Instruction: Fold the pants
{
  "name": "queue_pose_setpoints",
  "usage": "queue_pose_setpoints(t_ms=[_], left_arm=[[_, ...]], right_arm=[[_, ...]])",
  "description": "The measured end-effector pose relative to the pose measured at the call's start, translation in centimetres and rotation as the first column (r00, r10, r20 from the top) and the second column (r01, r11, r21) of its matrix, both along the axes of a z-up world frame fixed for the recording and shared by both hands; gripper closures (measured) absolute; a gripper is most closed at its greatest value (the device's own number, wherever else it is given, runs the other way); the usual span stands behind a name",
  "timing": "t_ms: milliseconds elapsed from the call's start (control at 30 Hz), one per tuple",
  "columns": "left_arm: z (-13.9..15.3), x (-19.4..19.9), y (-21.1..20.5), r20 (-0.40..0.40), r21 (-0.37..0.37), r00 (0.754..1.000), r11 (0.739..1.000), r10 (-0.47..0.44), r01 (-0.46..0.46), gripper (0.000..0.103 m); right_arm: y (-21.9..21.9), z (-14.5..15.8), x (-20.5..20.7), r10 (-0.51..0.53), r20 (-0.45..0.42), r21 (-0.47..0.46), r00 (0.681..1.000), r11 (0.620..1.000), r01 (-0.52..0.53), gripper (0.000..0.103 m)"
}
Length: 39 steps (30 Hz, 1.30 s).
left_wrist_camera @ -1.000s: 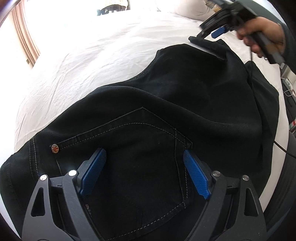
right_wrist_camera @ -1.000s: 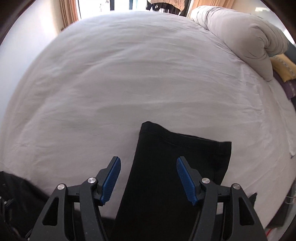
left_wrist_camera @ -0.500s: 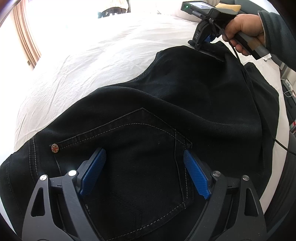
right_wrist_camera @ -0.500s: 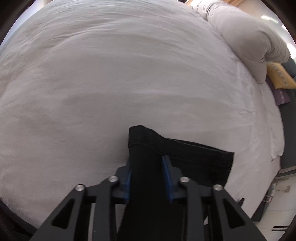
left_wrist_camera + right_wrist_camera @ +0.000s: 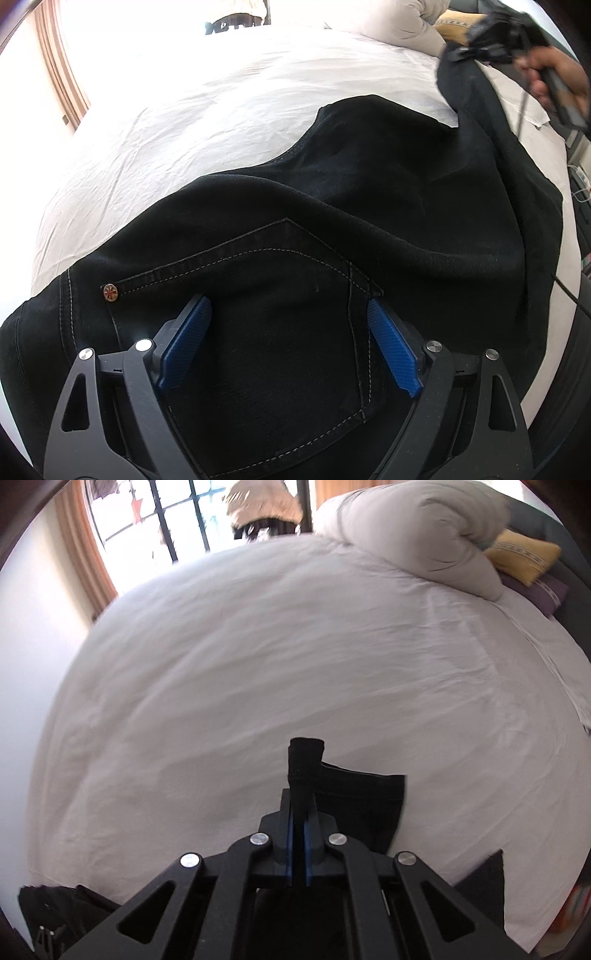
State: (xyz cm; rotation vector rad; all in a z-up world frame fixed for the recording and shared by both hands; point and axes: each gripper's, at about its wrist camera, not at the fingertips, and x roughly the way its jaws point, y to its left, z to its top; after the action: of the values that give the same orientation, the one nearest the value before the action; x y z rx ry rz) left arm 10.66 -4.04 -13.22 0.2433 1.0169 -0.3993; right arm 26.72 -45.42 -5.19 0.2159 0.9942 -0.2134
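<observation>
Black jeans (image 5: 332,206) lie on the white bed sheet (image 5: 221,110). Long axis runs from the seat end, right under the left gripper (image 5: 290,345), away toward the far right of the left wrist view, where the leg ends are. The leg section is one broad dark band angling up and right; its far tip is raised off the sheet and hangs from the right gripper (image 5: 298,812).

Fabric: matte black denim w/ pale contrast stitching. Back pocket (image 5: 266,332) faces up, pointed flap outline, double stitch rows. A small copper rivet (image 5: 110,292) sits at the pocket's left corner. A soft ridge of cloth crosses above the pocket; the inner edge curves in a dark seam against the sheet.

Left gripper: blue pads (image 5: 184,345) spread wide, one each side of the pocket, hovering above the denim; contact w/ cloth can't be told.

Right gripper: jaws pressed together on a bunched hem (image 5: 304,764), which sticks up past the fingertips. The other leg's hem (image 5: 364,794) droops just right of it, partly over the sheet.

Beyond: rolled white duvet (image 5: 413,528), yellow pillow (image 5: 524,555), barred window (image 5: 177,513) w/ tan curtain (image 5: 88,557).
</observation>
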Motion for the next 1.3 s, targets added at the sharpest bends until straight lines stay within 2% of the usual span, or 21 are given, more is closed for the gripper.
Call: queue_pose_setpoints(t_ms=[100,200,433,500,767,967,1033,1067,1233,1300], left_arm=[[0.1,0.2,-0.1,-0.007,0.000,1.000,1.000,0.013,-0.013,0.016],[0.2,0.5,-0.4,-0.012,0.005,1.000,1.000,0.027,-0.027,0.016],[0.2,1.0,-1.5,-0.021,0.021,0.998,0.998,0.053,-0.053,0.015],[0.3,1.2,-1.8,-0.026,0.026,0.998,0.998,0.062,-0.062,0.014],[0.6,1.8,-2.6,-0.042,0.018,0.992,0.993,0.121,-0.120,0.013],[0.7,2.0,-3.1,-0.047,0.025,0.989,0.990,0.141,-0.140,0.013],[0.8,1.9,-3.2,-0.044,0.022,0.988,0.989,0.147,-0.146,0.013],[0.8,1.9,-3.2,-0.040,0.020,0.988,0.989,0.148,-0.148,0.013],[0.7,1.6,-3.6,-0.020,0.026,0.990,0.990,0.143,-0.142,0.010],[0.6,1.5,-3.9,-0.015,0.027,0.990,0.990,0.141,-0.140,0.008]], right_arm=[[-3.5,1.3,-3.4,-0.076,0.077,0.047,0.994,0.996,0.072,0.099],[-6.1,1.4,-6.7,-0.151,0.121,0.086,0.981,0.986,0.141,0.099],[-11.5,-1.5,-15.2,-0.327,0.168,0.224,0.930,0.932,0.287,0.099],[-12.1,-2.6,-17.3,-0.364,0.171,0.239,0.916,0.917,0.320,0.099],[-15.3,-8.4,-23.7,-0.542,0.134,0.350,0.830,0.809,0.472,0.099],[-15.9,-10.3,-25.7,-0.624,0.145,0.392,0.768,0.749,0.534,0.099],[-15.7,-10.1,-25.8,-0.636,0.155,0.387,0.756,0.744,0.545,0.099],[-15.3,-9.5,-25.7,-0.632,0.177,0.373,0.755,0.752,0.543,0.099],[-13.5,-5.6,-24.1,-0.534,0.283,0.262,0.797,0.842,0.471,0.099],[-13.2,-4.1,-23.8,-0.506,0.317,0.240,0.802,0.861,0.449,0.099]])
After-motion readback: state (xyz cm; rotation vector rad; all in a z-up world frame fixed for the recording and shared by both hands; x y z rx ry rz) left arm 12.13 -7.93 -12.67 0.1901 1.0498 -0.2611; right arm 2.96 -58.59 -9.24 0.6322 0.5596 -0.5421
